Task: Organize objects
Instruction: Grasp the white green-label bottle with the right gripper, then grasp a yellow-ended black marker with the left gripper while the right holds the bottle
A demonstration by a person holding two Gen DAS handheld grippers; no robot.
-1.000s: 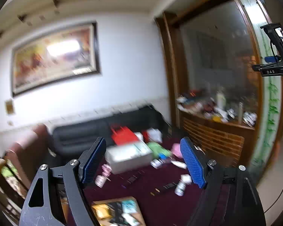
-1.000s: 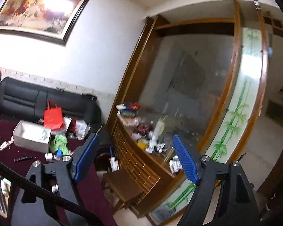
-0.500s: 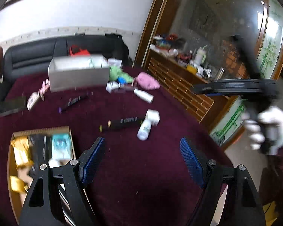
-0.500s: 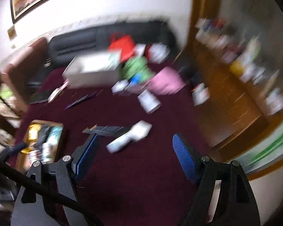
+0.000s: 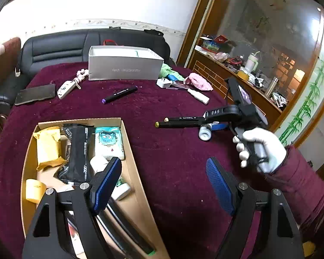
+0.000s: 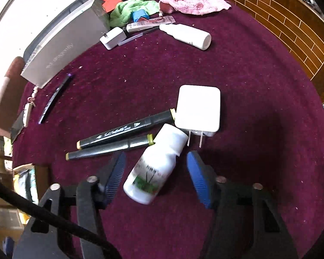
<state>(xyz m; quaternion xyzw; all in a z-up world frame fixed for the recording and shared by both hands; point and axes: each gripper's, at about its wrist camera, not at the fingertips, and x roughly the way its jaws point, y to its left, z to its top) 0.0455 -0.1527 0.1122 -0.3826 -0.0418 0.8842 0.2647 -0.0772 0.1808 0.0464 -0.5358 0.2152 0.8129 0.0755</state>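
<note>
Here right gripper (image 6: 154, 168) jaws, just closing, flank (untouched) white bottle (image 6: 155, 166).

Grey box's (image 5: 125, 68) printed lettering blurred; cardboard tray (image 5: 138, 196) partly behind left claw (image 5: 162, 185).

Our right gripper (image 6: 154, 172) is tipped steeply down, and its jaws have just been closing, with a white bottle (image 6: 155, 168) lying between the blue pads, which aren't pressing on it yet. Our gloved right hand (image 5: 260, 149) is wrapped round its handle, maroon sleeve (image 5: 302, 185) behind. Our left gripper (image 5: 164, 185) angles downward, jaws spread wide with nothing between them.
</note>
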